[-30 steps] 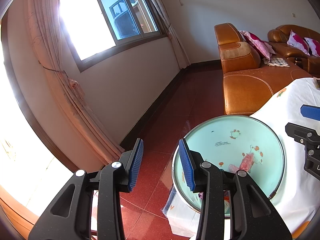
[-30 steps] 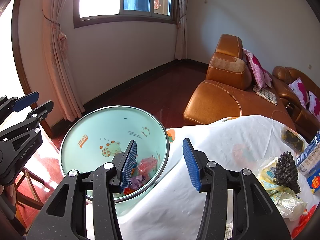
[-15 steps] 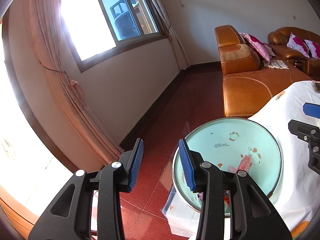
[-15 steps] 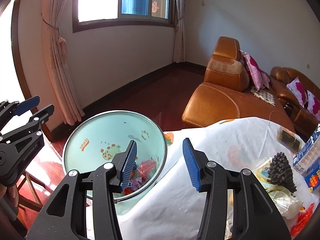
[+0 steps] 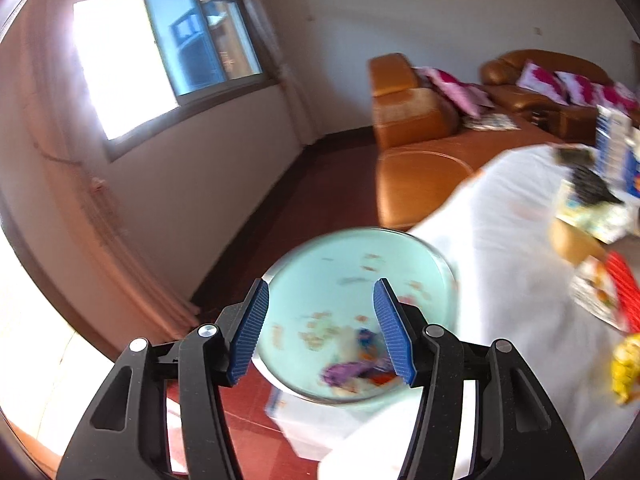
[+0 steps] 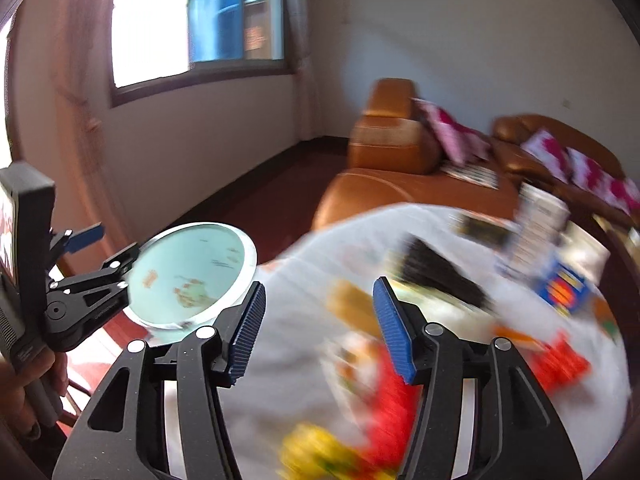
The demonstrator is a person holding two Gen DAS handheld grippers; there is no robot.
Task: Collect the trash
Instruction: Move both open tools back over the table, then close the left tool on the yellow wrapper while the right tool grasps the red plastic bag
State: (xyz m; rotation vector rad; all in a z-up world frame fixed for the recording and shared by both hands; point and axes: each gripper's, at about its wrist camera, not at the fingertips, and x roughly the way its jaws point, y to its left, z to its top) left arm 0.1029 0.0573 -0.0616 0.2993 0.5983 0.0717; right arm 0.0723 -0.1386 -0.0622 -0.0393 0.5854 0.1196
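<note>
Both tongs stand part open with nothing between the pads, and their jaws have just been opening further. The left tongs hang over the pale green bin, which sits off the left edge of the bench, its rim level with the white cloth. A few wrappers, purple and orange among them, lie at its bottom. The right tongs point at the litter on the near part of the bench: a red wrapper just beyond the pads, a yellow wrapper toward the near edge, and a dark spiky object farther in, toward the cartons at the far right corner.

Both views are smeared, so shapes and edges of the litter cannot be told exactly.

The chief risk, as I judge it, is a poor closure on the red wrapper: thin, flat film on loose cloth may pinch the cloth with it and drag neighbouring pieces toward the near edge. A light wrapper held only at a corner could slip out on the way across and fall between bench and bin. The left tongs, so near the rim, could also knock the bin or cross the right tongs' path.
</note>
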